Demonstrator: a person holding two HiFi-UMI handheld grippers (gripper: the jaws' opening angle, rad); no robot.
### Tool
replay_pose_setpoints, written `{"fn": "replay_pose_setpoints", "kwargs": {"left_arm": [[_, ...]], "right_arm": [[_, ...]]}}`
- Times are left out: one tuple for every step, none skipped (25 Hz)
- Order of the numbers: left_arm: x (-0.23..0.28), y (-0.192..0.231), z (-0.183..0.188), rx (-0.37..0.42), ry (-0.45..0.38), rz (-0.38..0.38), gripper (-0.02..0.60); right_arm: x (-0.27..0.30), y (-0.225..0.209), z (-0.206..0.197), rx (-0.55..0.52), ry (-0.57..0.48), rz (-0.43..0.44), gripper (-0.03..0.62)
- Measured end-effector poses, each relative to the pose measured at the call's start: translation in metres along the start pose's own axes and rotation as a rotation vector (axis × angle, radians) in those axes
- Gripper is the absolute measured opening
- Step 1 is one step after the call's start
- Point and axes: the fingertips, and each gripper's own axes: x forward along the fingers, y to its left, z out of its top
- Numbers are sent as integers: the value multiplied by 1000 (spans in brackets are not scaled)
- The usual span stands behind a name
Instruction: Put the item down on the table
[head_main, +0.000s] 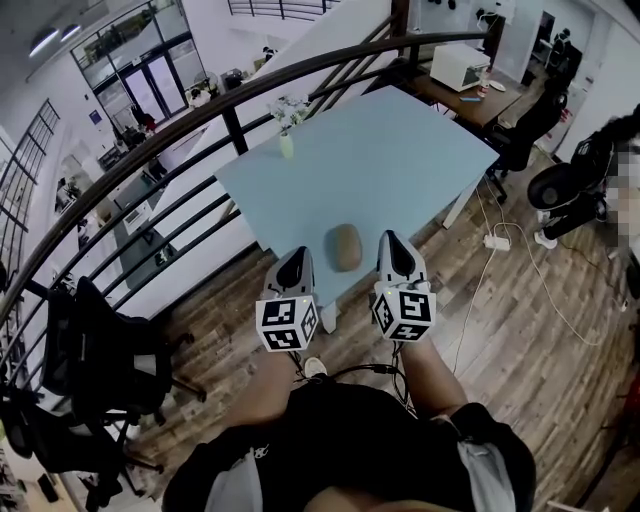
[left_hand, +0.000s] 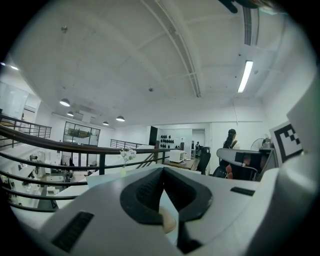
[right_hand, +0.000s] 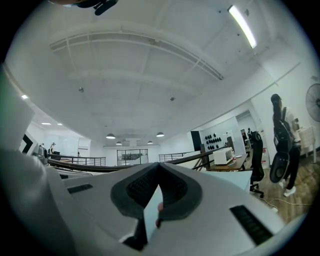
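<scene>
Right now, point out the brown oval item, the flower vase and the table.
brown oval item (head_main: 346, 247): head view, middle of its top.
flower vase (head_main: 286, 147): head view, the pale vase body.
table (head_main: 400, 150): head view, bare blue top.

No words, numbers, brands or signs are being shown clearly enough to be read in any view. Only black-and-white square patterns, with no letters or digits, are being displayed on the near-left marker cube (head_main: 288, 322) and the near-right marker cube (head_main: 404, 312).
</scene>
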Motion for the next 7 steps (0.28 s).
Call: {"fn": "replay_pose_setpoints", "kwargs": {"left_arm": [[-1,-1,0,1,-1,2,14],[-2,-1,0,1,-1,4,14],[-2,-1,1,2,-1,6,14],[-2,-2,1,3,-1,8,14],[-3,-2,1,4,0,10,14],[-3,-3,1,4,0,11,14],[-3,-4,1,4,0,12,14]], "right_arm": [[-1,0,0,-1,0,3,2],[-1,1,1,-2,-1,6,2],[-2,1,2,-2,-1,8,2],[-2,1,2,-3,0,11,2],[-2,1,2,-3,2,13,2],[-2,0,1,-3,5,15,2],[-2,0,1,-4,8,17,2]]}}
